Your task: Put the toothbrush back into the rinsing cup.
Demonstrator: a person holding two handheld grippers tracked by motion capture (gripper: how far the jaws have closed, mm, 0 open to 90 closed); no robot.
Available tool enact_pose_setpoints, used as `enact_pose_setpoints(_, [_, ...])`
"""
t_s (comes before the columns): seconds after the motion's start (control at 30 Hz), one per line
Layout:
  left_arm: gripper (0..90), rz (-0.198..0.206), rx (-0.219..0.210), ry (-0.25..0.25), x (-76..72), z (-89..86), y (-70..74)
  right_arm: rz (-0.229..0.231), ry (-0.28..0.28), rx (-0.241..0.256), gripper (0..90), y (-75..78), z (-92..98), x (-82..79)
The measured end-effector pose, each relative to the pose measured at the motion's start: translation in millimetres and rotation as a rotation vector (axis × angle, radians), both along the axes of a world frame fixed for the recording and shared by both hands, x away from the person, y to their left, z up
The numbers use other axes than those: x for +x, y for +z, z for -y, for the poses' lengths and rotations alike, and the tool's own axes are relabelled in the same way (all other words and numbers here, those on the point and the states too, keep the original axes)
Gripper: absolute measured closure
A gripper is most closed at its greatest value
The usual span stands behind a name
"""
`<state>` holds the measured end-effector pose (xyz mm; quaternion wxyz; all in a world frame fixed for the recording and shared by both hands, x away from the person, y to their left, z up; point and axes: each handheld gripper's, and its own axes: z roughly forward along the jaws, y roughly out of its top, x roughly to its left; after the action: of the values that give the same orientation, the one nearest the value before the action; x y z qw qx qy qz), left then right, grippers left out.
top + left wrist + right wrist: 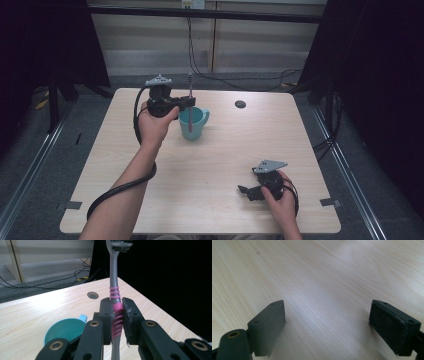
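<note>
A grey toothbrush with a pink ribbed grip stands upright, bristle head up, clamped between the jaws of my left gripper. In the high view the left gripper holds the toothbrush over the teal mug, its lower end at the mug's mouth. The mug sits just below and left of the jaws in the left gripper view. My right gripper rests low near the table's front right, open, with bare wood between its jaws.
A light wooden table carries a round dark cable hole at the back right. Black curtains hang on both sides, and cables run across the floor behind the table. The left gripper's cable loops along the forearm.
</note>
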<state>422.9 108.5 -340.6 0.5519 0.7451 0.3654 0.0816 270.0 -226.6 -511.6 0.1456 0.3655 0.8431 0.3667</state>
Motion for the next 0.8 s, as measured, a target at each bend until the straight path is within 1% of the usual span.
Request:
enact_pose_setpoints(0.03, [79.2, 0.0, -0.003, 0.002, 0.4, 0.8, 0.3, 0.001, 0.0, -0.001, 13.2, 0.0, 0.0, 0.0])
enact_pose_setpoints(0.07, [79.2, 0.003, 0.007, -0.001, 1.7, 1.6, 1.3, 0.0, -0.001, -0.001, 13.2, 0.0, 0.0, 0.0])
enact_pose_setpoints(0.27, [79.2, 0.01, 0.002, 0.0, 5.4, 2.6, 4.5, 0.0, 0.0, 0.0, 13.2, 0.0, 0.0, 0.0])
enact_pose_setpoints(0.37, [79.2, 0.016, 0.008, 0.001, 7.4, 3.8, 6.1, 0.0, 0.0, 0.0, 13.2, 0.0, 0.1, 0.0])
enact_pose_setpoints(0.43, [79.1, 0.019, 0.001, 0.007, 8.8, 4.9, 6.8, 0.0, 0.0, 0.0, 13.2, 0.0, 0.1, 0.0])
enact_pose_setpoints(0.47, [79.2, 0.017, 0.007, 0.005, 9.7, 5.1, 7.2, 0.0, 0.0, -0.001, 13.2, 0.0, 0.1, 0.0])
enact_pose_setpoints(0.53, [79.2, 0.019, 0.002, 0.008, 11.6, 6.0, 7.5, 0.0, 0.0, 0.0, 13.2, 0.0, 0.1, 0.0])
enact_pose_setpoints(0.57, [79.2, 0.021, 0.009, 0.007, 12.7, 6.5, 8.2, 0.0, 0.0, 0.0, 13.2, 0.0, 0.1, 0.0])
enact_pose_setpoints(0.7, [79.1, 0.027, 0.002, 0.008, 16.1, 10.1, 10.4, -0.001, 0.002, 0.0, 13.2, 0.0, 0.2, 0.1])
enact_pose_setpoints(0.8, [79.2, 0.029, 0.012, 0.004, 19.7, 13.3, 10.8, 0.0, 0.002, -0.001, 13.2, 0.0, 0.3, 0.2])
